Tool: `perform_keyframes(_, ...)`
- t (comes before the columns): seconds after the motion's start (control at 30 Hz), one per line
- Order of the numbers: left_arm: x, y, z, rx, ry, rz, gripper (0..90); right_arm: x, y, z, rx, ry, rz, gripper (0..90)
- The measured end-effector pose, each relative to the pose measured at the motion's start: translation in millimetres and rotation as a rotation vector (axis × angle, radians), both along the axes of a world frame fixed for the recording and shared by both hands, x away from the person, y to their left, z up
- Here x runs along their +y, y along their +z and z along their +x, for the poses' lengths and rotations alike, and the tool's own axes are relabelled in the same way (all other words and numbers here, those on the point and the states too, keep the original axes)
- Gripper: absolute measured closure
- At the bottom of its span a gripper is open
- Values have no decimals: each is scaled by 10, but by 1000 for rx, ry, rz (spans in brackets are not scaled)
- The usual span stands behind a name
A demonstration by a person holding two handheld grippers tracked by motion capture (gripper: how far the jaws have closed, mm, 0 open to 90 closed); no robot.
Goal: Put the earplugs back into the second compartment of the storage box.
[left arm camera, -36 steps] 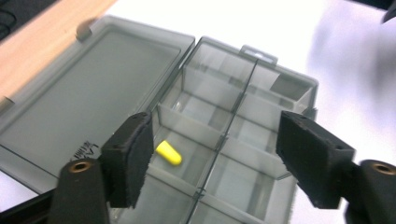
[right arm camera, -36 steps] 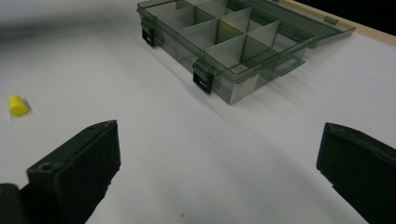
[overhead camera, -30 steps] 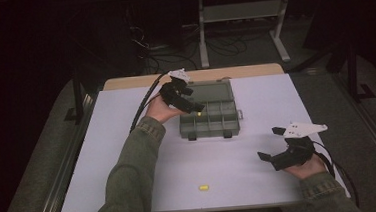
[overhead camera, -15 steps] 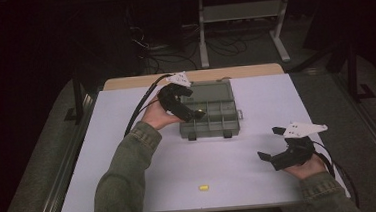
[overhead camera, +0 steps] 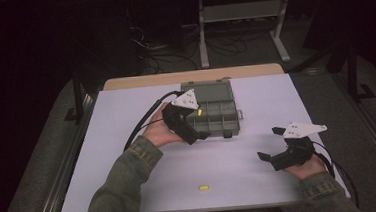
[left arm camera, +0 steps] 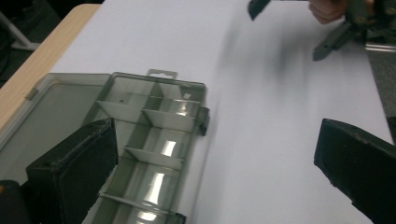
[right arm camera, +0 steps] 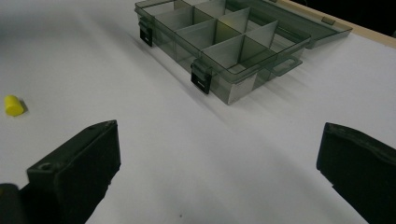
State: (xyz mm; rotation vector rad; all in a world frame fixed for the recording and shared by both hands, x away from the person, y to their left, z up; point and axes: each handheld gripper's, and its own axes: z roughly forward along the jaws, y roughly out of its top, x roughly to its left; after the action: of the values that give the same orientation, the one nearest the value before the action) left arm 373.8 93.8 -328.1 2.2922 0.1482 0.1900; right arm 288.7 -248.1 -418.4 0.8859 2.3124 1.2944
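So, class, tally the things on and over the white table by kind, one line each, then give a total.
Grippers: 2, left gripper, right gripper
Compartment boxes: 1, grey box
Small yellow pieces: 2, one on the table, one in the box
Total: 5

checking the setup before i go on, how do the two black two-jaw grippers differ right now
The left black two-jaw gripper hangs at the near left edge of the smoky clear plastic compartment box, jaws wide open after just opening, nothing between them. The right black two-jaw gripper sits apart from the box over bare white table, aimed left. The small yellow piece shows past the right gripper's jaw. Both stand open and empty.
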Motion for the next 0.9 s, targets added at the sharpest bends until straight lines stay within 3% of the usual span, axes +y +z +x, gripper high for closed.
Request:
perform_keyframes(0.33,-3,-150,-262,1,-49,24,0,-1,1,-2,-3,0,1,0)
perform_keyframes(0.9,-10,-562,-559,72,-106,98,0,4,-1,-5,2,-1,-2,0)
